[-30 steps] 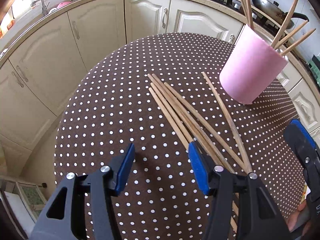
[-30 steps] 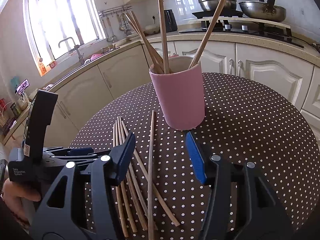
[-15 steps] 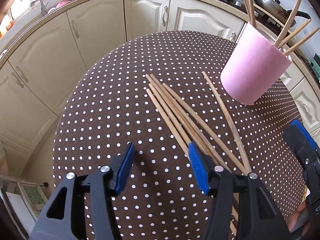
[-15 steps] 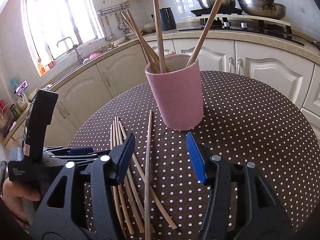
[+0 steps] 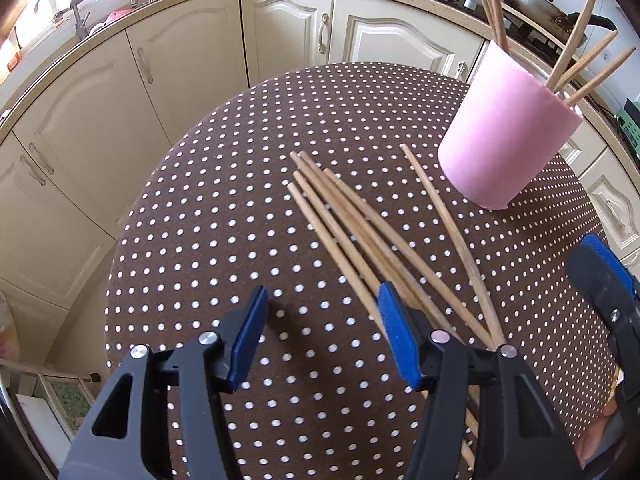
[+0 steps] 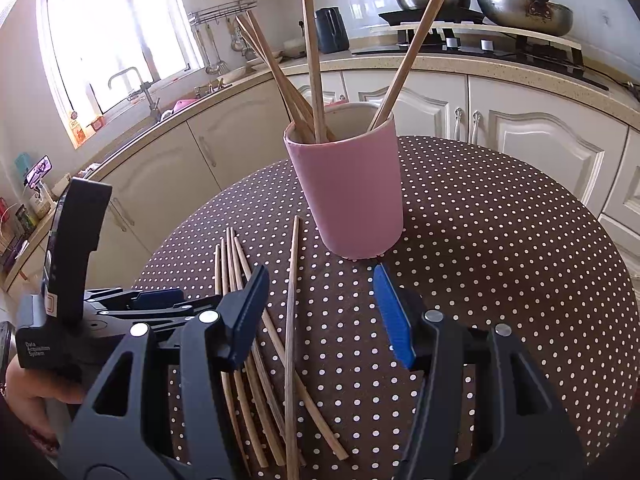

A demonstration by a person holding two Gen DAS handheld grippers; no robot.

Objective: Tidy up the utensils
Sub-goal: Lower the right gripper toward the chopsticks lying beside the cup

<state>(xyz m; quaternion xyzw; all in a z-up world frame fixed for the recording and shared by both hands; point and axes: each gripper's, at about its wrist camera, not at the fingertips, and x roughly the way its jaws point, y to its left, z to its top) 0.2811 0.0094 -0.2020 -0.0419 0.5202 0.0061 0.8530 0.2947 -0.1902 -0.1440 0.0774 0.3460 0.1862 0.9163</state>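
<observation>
While both grippers are hovering over the round table [image 5: 224,184], the left gripper [image 5: 322,332] is standing spread and empty, its right pad just over the near ends of the loose chopsticks [image 5: 360,232]. The right gripper [image 6: 320,312] is likewise holding its jaws apart with nothing between them; the chopsticks [image 6: 256,356] are lying fanned under and beside its left finger, toward the near edge. One single stick [image 6: 292,304] is lying apart, pointing at the pink cup [image 6: 352,196]. Dotted cloth is lying bare toward the left and right edges. Standing upright nearer the far edge, the cup is holding several chopsticks leaning against its rim.
</observation>
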